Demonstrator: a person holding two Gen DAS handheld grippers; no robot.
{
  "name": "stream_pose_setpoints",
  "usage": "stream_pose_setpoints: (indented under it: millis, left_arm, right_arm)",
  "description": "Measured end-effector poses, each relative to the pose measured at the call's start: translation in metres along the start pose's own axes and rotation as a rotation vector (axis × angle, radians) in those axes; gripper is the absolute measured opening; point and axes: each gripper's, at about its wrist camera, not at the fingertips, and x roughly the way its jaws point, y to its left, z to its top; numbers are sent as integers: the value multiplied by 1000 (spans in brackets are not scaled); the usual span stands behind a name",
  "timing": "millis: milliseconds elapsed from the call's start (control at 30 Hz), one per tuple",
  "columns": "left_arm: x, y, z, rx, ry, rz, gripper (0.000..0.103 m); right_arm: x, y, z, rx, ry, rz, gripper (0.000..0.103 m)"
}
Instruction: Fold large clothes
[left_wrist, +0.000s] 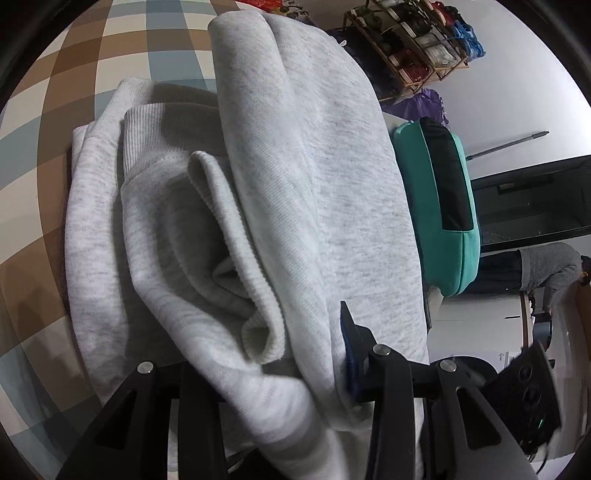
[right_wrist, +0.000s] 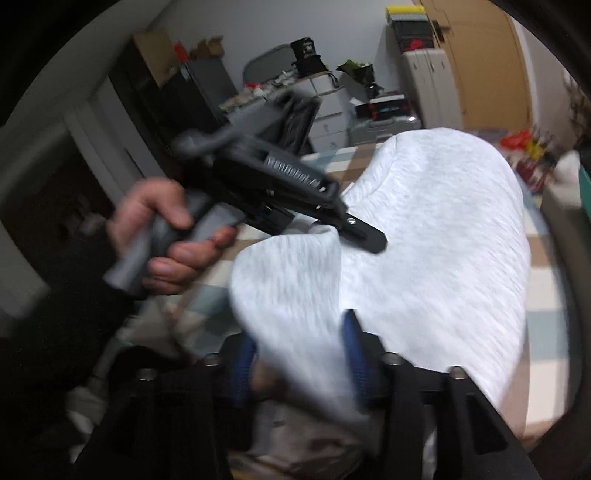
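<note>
With the left hand-held gripper clenched on the grey sweatshirt and the right hand-held gripper released around its hem (blurred), the fold could slump.

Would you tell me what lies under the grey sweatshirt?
The grey sweatshirt rests on a checked cloth in brown, blue and cream; whatever lies beneath its bunched folds is covered.

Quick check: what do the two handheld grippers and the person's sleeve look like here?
Left gripper: black plastic body, grey handle and bracket, white lettering, silver screw near the tip. Right gripper: black linkage arms with silver rivets, blue ribbed finger pads. Dark sleeve at the left hand.
</note>
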Motion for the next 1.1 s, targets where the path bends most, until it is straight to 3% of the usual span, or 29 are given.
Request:
stream_pose_setpoints:
  millis: [33, 133, 200, 300, 367, 433, 500, 667, 733, 800, 900, 1067, 1100]
  left_arm:
    - [-1, 4, -1, -8, -3, -12, 34]
    - [-4, 12, -4, -32, -22, -39, 34]
    - [-2, 14, -5, -65, -19, -52, 44]
    - [-7, 26, -15, -140, 10, -61, 62]
    - [-10, 26, -24, -139, 18, -31, 63]
    - [-11, 21, -32, -134, 24, 16, 66]
    - [-10, 19, -36, -128, 31, 2, 66]
    - [3, 12, -42, -98, 34, 36, 65]
    - [2, 3, -43, -59, 1, 59, 60]
    - [-8, -6, -43, -14, -13, 73, 23]
    - [-32, -16, -43, 38, -44, 76, 16]
    - [-81, -21, -46, 98, -101, 78, 15]
    - [-91, -20, -48, 112, -109, 75, 15]
  right_arm:
    - [-14, -10, -1, 42, -31, 30, 92]
    - [-58, -51, -6, 191, -187, 95, 95]
    - [-65, -78, -3, 283, -231, 76, 95]
    - [-42, -114, -2, 393, -155, -17, 91]
    - [-16, -133, -3, 439, -60, -40, 70]
    - [-7, -139, -6, 451, -63, -19, 70]
    - [-7, -134, -3, 422, -56, -27, 69]
    - [-6, -117, -4, 342, -40, -120, 69]
    - [-5, -107, -2, 318, -31, -159, 69]
    - [-4, -98, -1, 290, -25, -194, 69]
    - [-4, -90, 2, 256, -14, -241, 67]
    - [-2, -69, 13, 151, 0, -297, 58]
    - [-4, -62, 15, 122, -35, -296, 35]
